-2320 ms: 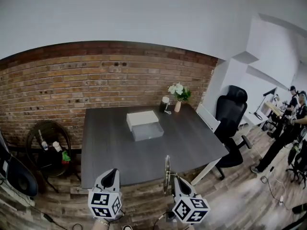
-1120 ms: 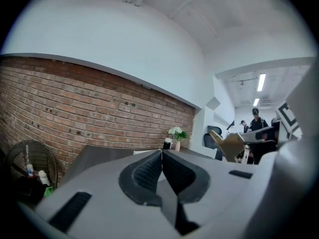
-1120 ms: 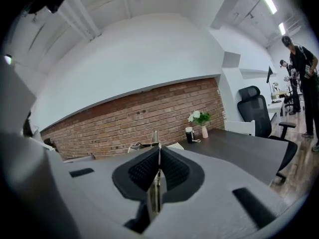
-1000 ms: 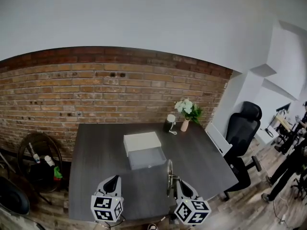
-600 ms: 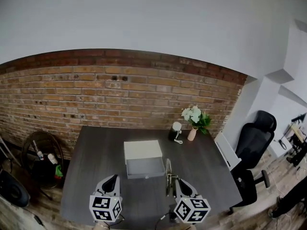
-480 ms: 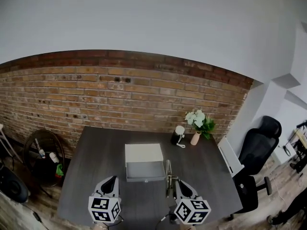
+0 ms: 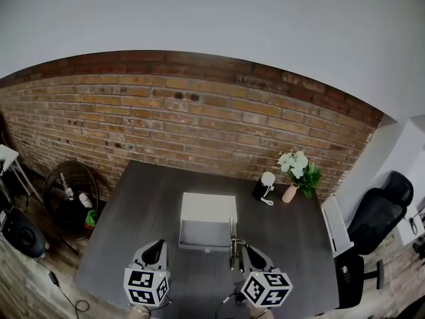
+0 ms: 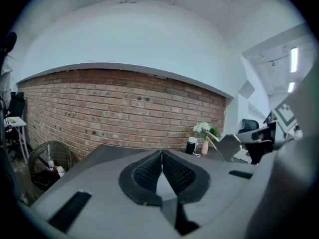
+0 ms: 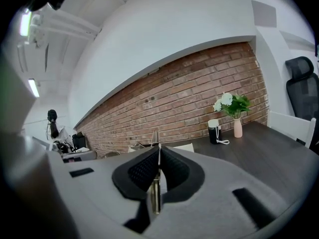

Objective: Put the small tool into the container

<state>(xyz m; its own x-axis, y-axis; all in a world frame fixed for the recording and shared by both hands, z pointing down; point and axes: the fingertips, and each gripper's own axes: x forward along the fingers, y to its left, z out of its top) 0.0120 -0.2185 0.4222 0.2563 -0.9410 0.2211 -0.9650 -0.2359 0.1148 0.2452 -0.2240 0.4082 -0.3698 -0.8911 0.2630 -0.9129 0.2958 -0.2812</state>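
We see the small tool [image 9: 155, 190], a thin metal piece with a brass-coloured lower part, clamped between the jaws of the right gripper [image 9: 159, 156]. It stands up along the line where the two pads meet, its slim end poking out past the tips. We judge it is held upright and edge-on so that it can be lowered end-first without tipping. It is not in the container [image 7: 207, 209], a white box whose shallow drawer is pulled open toward us in the middle of the dark table [image 7: 133, 205]. From the head view the tool's upper end lines up with the near right corner of that drawer. We cannot tell how high above the table it sits, and we judge it is short of the opening. The open drawer faces us, which we take as the intended landing place. The left gripper [image 8: 162, 153] hangs beside the right one at the near table edge, its jaws pressed together on nothing, apparently idle. Farther back near the brick wall [image 7: 166, 118] stand a vase of flowers [image 7: 297, 171] and a dark cylinder [image 7: 264, 187], well apart from the container.
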